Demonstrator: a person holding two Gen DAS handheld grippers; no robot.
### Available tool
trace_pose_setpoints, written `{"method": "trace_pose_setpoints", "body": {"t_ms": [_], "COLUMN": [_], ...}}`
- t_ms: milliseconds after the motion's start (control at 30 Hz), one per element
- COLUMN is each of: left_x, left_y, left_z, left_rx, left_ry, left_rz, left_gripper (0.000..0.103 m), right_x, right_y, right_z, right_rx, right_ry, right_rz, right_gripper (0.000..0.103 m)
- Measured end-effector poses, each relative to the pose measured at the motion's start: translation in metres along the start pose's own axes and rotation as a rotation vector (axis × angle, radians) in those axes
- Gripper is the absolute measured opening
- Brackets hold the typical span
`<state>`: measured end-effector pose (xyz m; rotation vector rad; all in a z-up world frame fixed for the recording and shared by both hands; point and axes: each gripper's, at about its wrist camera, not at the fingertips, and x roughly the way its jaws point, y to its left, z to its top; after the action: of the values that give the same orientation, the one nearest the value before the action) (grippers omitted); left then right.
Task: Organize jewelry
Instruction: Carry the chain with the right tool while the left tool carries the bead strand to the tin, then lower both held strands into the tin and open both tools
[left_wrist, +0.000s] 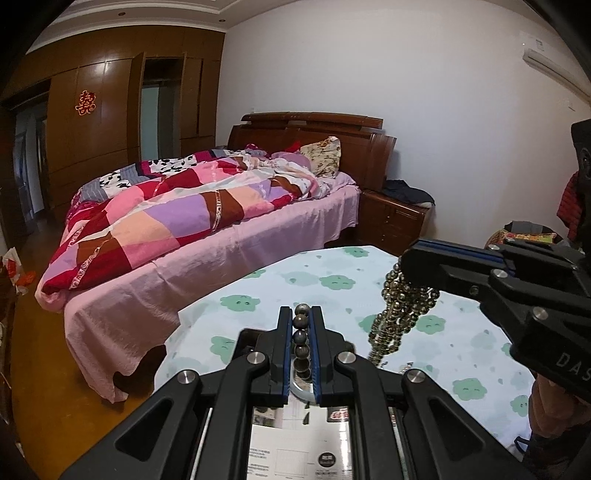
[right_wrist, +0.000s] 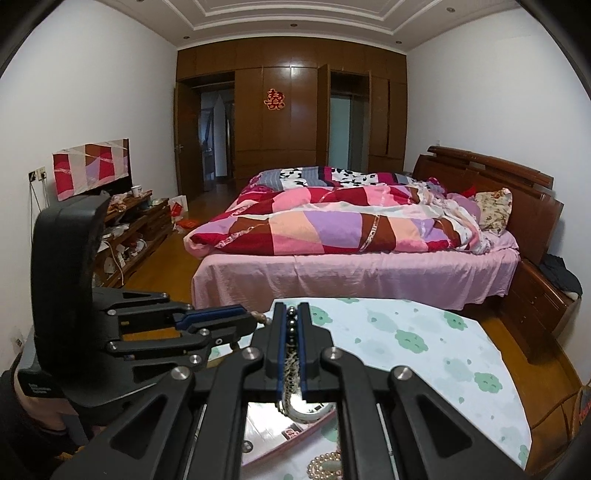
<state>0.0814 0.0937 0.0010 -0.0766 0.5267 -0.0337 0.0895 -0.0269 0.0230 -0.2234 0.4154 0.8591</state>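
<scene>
Gripping a dark bead bracelet (left_wrist: 300, 332), the left gripper (left_wrist: 300, 314) hangs over the cloud-print table (left_wrist: 332, 280). Beside it, the right gripper (right_wrist: 291, 314) is clenched on a small-bead strand (left_wrist: 400, 314) dangling above the tabletop. A bed (right_wrist: 354, 273) stands beyond the table's far edge.

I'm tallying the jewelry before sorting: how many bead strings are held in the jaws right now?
2. A string of large dark beads is pinched in the left gripper; a bunch of small metallic beads hangs from the right gripper. More jewelry may be hidden.
</scene>
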Motion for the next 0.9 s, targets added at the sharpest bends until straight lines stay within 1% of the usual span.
{"method": "trace_pose_setpoints", "body": {"t_ms": [167, 300, 500, 900], "left_x": [0.006, 0.016, 0.027, 0.043], "left_y": [0.006, 0.013, 0.022, 0.028], "left_z": [0.0, -0.003, -0.011, -0.031], "left_rx": [-0.006, -0.027, -0.046, -0.057], "left_ry": [0.01, 0.03, 0.068, 0.143], "left_rz": [0.016, 0.019, 0.036, 0.055], "left_gripper": [0.008, 0.008, 0.008, 0.008], "right_x": [0.005, 0.013, 0.028, 0.043], "right_y": [0.001, 0.002, 0.001, 0.001], "right_z": [0.0, -0.005, -0.012, -0.031], "right_rx": [0.005, 0.009, 0.023, 0.066], "right_ry": [0.011, 0.035, 0.074, 0.139], "right_rz": [0.01, 0.017, 0.031, 0.061], "right_gripper": [0.007, 0.007, 0.007, 0.007]}}
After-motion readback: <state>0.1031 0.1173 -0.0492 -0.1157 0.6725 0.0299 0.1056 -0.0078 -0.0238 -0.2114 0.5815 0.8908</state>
